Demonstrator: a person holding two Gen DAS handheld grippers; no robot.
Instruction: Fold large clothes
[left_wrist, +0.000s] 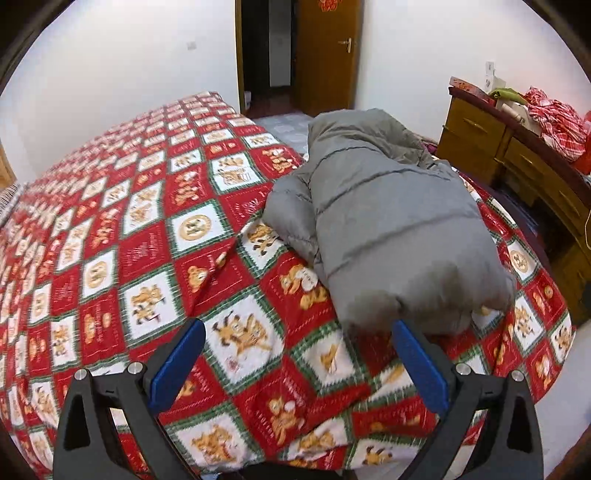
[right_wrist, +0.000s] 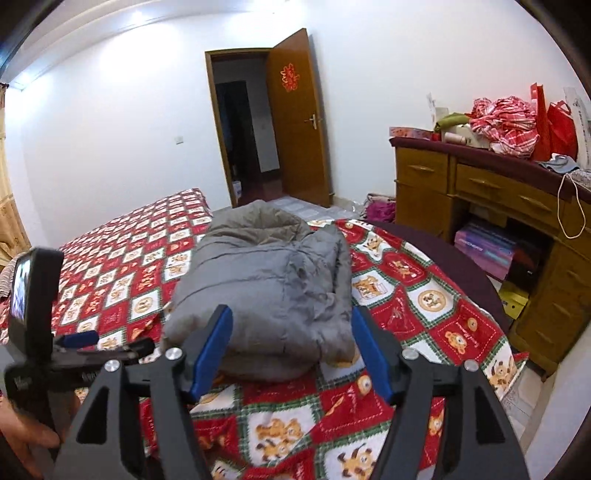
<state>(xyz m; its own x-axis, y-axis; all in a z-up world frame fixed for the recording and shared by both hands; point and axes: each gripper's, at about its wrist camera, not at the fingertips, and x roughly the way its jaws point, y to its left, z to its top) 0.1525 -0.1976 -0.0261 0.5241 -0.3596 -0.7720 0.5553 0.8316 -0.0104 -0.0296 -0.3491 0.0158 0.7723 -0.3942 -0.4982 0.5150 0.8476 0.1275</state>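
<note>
Your left gripper is hanging released over the red checkered bedspread, nothing between its blue pads. Your right gripper is sitting spread wide too, gripping nothing. Just past both, the grey puffer jacket is lying folded into 1 bundle near the bed's edge.

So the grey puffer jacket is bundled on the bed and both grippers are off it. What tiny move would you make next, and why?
Probably draw both back and stop. The grey puffer jacket already lies folded into a compact bundle on the patterned bedspread, and the left gripper and right gripper stand open, holding nothing.
</note>
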